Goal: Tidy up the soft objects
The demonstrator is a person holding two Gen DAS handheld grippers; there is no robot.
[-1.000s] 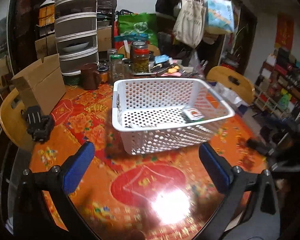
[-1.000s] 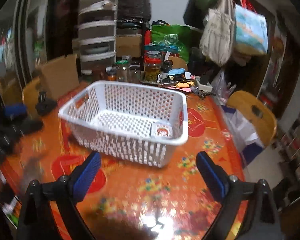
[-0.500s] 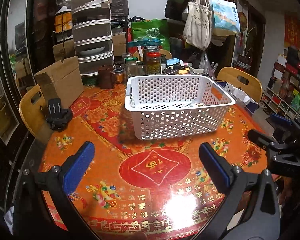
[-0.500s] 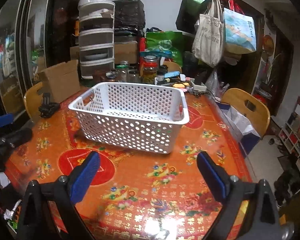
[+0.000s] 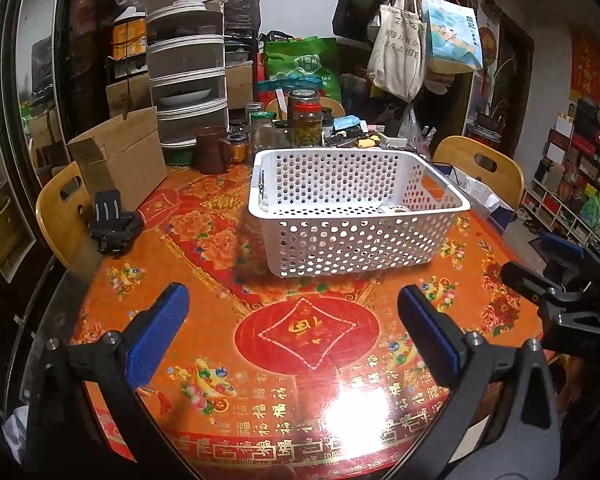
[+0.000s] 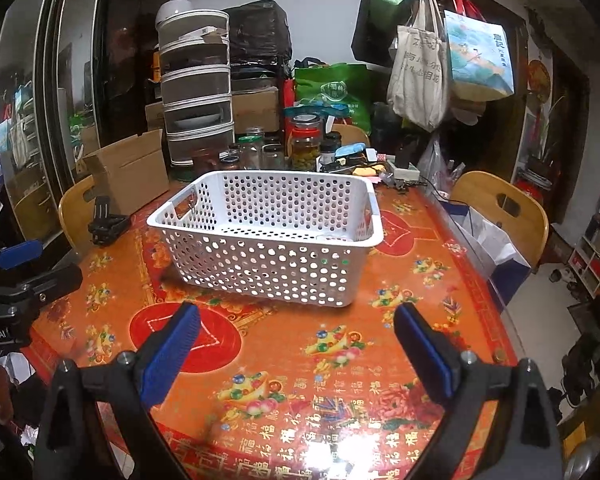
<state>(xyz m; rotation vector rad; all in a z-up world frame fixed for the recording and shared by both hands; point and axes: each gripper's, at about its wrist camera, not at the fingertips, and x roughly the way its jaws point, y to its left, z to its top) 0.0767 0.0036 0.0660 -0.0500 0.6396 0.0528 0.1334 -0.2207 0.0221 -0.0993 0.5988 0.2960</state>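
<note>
While both grippers hang above the near edge of the round table with the glossy orange-and-red flower-print cover [image 5: 308,336], neither one has anything in it. The left gripper [image 5: 294,320] has its blue-padded fingers spread wide apart, nothing but tablecloth between them. Same deal with the right gripper [image 6: 296,336], wide apart and empty.

The white perforated plastic basket [image 5: 352,216] sits on the table past both grippers, well apart from either. There's a small pale thing lying on the basket floor near its right end [image 5: 394,210], only just peeking over the rim, so I can't tell what it is.

Left of the basket there's a small black clamp-looking gadget [image 5: 114,226] near the table edge, and behind that an open brown cardboard box [image 5: 120,160]. The far side of the table is crowded with glass jars [image 5: 308,124] and a dark brown mug [image 5: 212,150].
</note>
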